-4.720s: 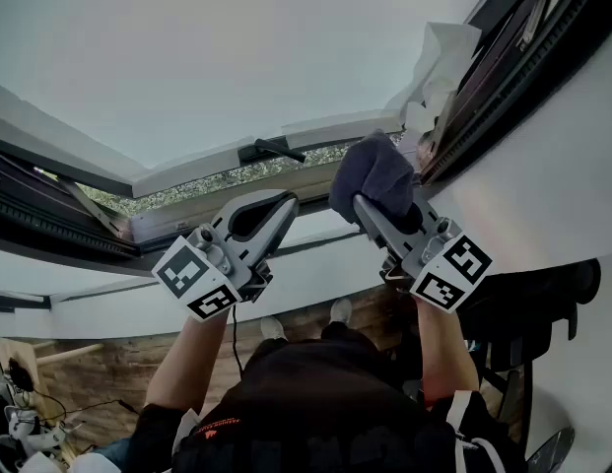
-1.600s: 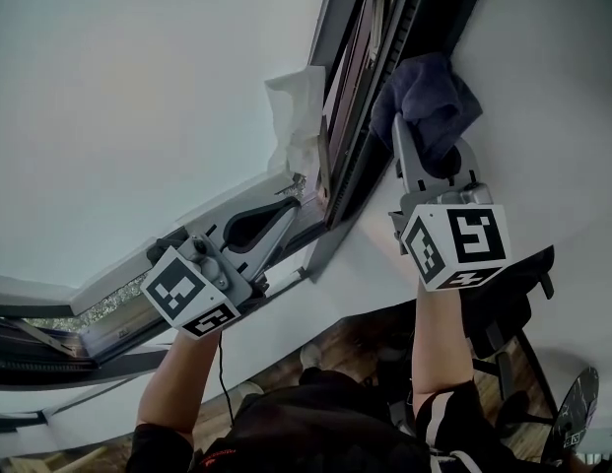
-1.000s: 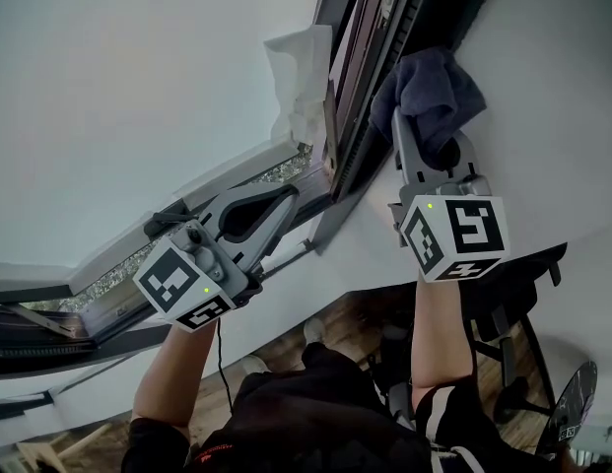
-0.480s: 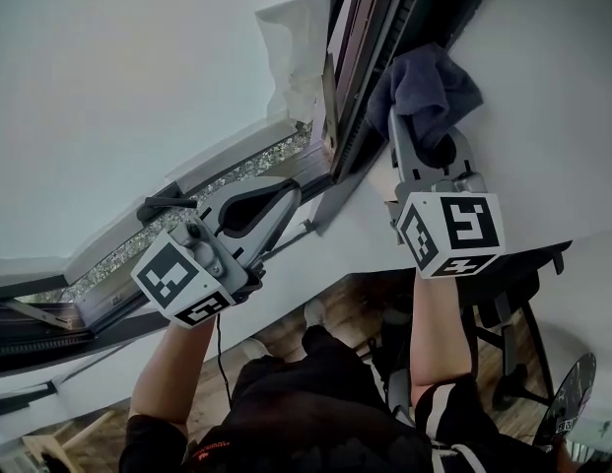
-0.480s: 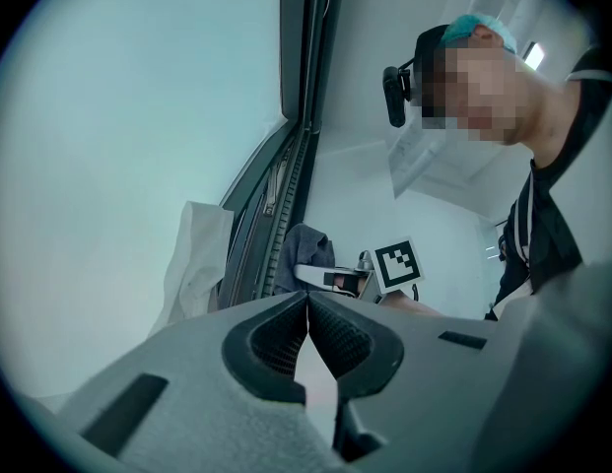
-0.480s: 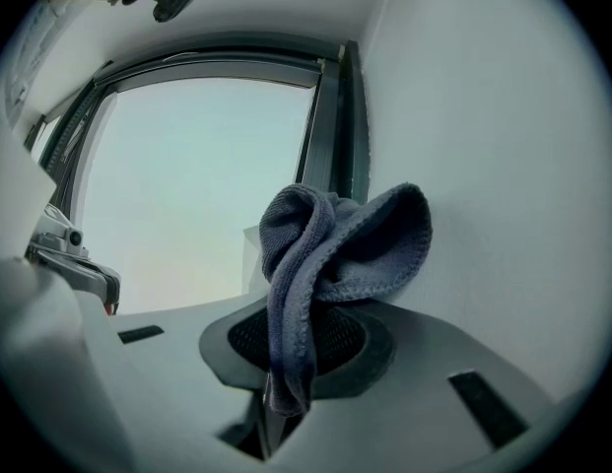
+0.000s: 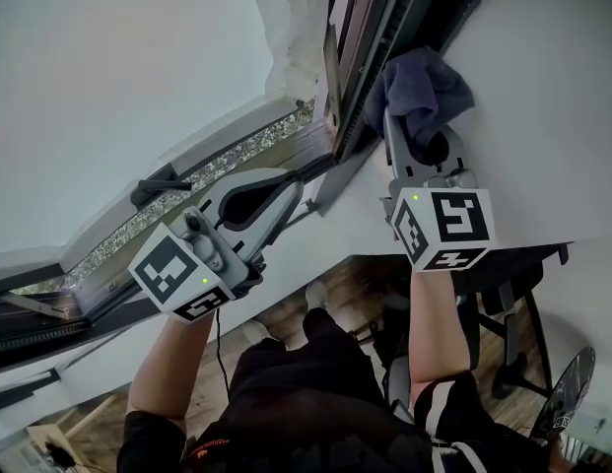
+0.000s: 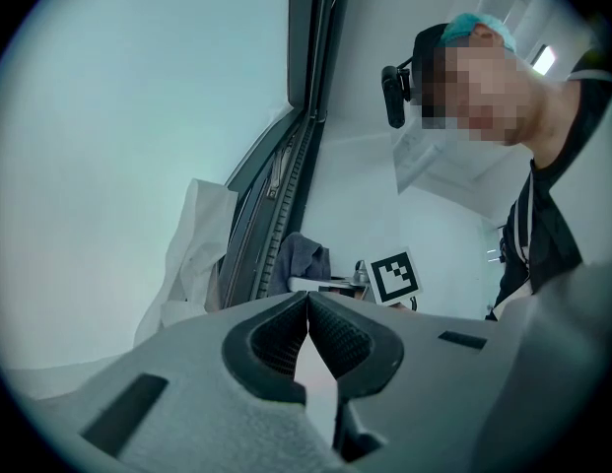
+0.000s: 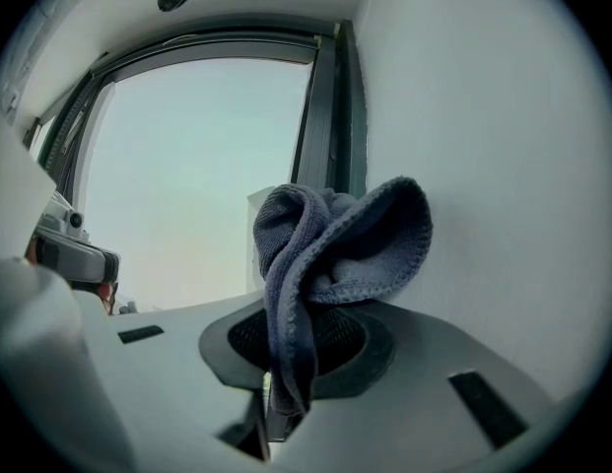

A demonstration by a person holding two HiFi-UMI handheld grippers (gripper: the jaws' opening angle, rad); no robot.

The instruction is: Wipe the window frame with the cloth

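Note:
A dark blue cloth (image 7: 424, 89) is bunched in my right gripper (image 7: 412, 126), which is shut on it. In the head view the cloth rests against the dark window frame (image 7: 384, 37) where it meets the white wall. The right gripper view shows the cloth (image 9: 330, 254) hanging out of the jaws beside the frame (image 9: 330, 116). My left gripper (image 7: 291, 187) is shut and holds nothing; it points toward the lower part of the frame. In the left gripper view its pads (image 8: 286, 333) meet, with the cloth (image 8: 301, 259) and frame (image 8: 306, 87) beyond.
A white sheet (image 7: 291, 28) hangs at the sash edge left of the frame. A black window handle (image 7: 158, 180) sits on the lower sash. The white wall (image 7: 542, 97) lies right of the frame. A chair (image 7: 512, 294) stands below on the wooden floor.
The right gripper with the cloth has slid slightly down along the frame. The left gripper stayed shut and shifted a little; the view has turned, showing more of the lower sash.

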